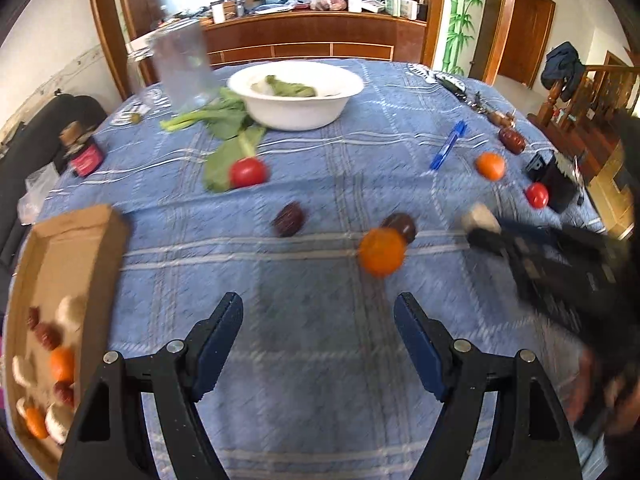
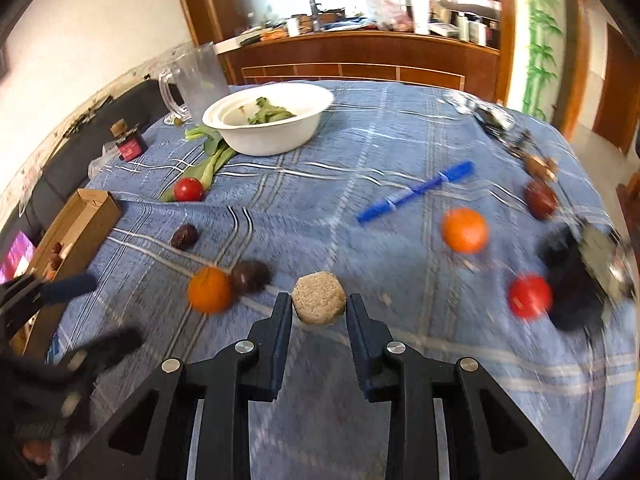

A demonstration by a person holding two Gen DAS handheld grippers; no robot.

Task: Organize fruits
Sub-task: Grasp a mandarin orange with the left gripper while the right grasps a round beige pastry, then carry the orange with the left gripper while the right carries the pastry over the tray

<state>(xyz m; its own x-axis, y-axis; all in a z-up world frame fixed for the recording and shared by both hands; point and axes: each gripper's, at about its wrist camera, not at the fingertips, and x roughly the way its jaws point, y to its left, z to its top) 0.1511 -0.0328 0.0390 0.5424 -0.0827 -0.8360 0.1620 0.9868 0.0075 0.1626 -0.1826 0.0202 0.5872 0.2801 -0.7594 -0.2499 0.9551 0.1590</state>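
Observation:
My right gripper (image 2: 319, 302) is shut on a beige hexagonal cake (image 2: 319, 298), held just above the blue checked cloth; the left wrist view shows that cake (image 1: 480, 216) at the gripper's tip. My left gripper (image 1: 319, 304) is open with nothing between its fingers, a short way before an orange (image 1: 381, 252) and a dark brown fruit (image 1: 400, 226). A cardboard box (image 1: 80, 240) at the left holds several oranges, dates and pale cakes. Loose on the cloth lie a date (image 1: 289, 219), two tomatoes (image 1: 248, 172) (image 1: 537, 195) and another orange (image 1: 490, 166).
A white bowl (image 1: 296, 114) with greens stands at the back, leafy stalks (image 1: 224, 120) beside it and a clear jug (image 1: 182, 68) to its left. A blue pen (image 1: 448, 150), a small dark jar (image 1: 84, 156) and a black object (image 1: 554, 180) also lie on the table.

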